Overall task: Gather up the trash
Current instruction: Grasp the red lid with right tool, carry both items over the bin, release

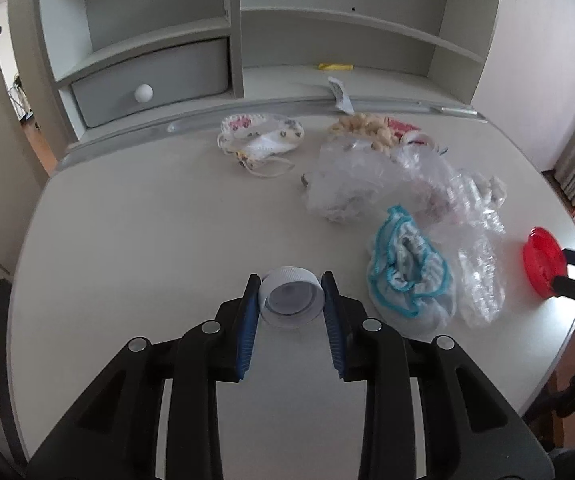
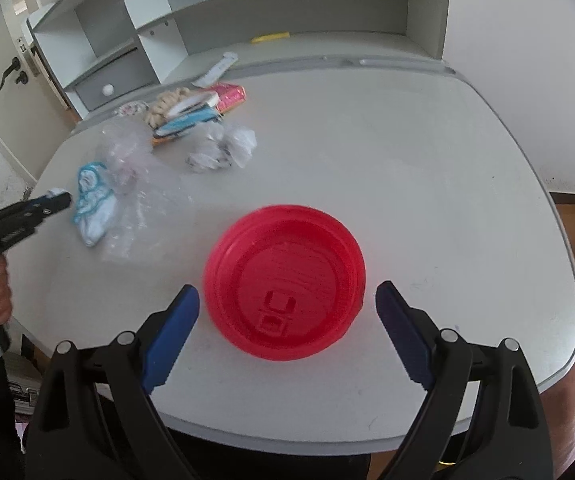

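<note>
A: Two tongs working: the left gripper (image 1: 291, 286) is pinching one white cap (image 1: 290, 300) at the table (image 1: 127, 240) front.
B: The right gripper (image 2: 287, 300) is gaping around one red lid (image 2: 285, 284). The crumpled plastic (image 1: 367, 184) is blurring together, uncountable.

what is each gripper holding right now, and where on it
Left gripper clamps the white cap by its ribbed sides. Right gripper holds nothing, open around the red lid.

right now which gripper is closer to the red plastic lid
Right. The right gripper has its open fingers on either side of the red lid; the left gripper is across the table, closed on a white cap.
</note>
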The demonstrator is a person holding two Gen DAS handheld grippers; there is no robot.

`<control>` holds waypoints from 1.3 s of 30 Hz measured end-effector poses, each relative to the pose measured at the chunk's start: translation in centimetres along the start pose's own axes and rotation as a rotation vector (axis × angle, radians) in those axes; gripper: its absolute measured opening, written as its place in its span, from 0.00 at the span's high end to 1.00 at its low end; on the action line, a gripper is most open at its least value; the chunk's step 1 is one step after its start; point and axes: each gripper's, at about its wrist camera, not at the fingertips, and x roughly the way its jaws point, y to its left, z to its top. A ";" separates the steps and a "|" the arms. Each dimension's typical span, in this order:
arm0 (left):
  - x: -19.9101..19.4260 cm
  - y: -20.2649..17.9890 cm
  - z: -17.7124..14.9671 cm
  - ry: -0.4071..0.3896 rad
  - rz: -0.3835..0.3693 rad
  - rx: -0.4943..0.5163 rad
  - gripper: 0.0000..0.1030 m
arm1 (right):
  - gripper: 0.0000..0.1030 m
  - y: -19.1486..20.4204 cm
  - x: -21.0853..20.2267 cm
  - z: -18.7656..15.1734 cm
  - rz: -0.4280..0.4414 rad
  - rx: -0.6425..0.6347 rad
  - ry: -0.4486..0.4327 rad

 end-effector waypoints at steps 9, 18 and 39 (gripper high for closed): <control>-1.8 -2.7 0.9 -0.028 -0.045 0.030 0.71 | 0.08 0.5 1.6 0.5 -0.008 -0.032 0.005; -1.8 -7.8 1.5 -0.025 -0.109 0.102 0.71 | 0.24 0.1 0.6 0.6 -0.046 -0.069 -0.048; -0.4 -42.9 -0.9 0.029 -0.677 0.575 0.71 | 0.23 -26.5 -12.5 -15.5 -0.344 0.584 -0.209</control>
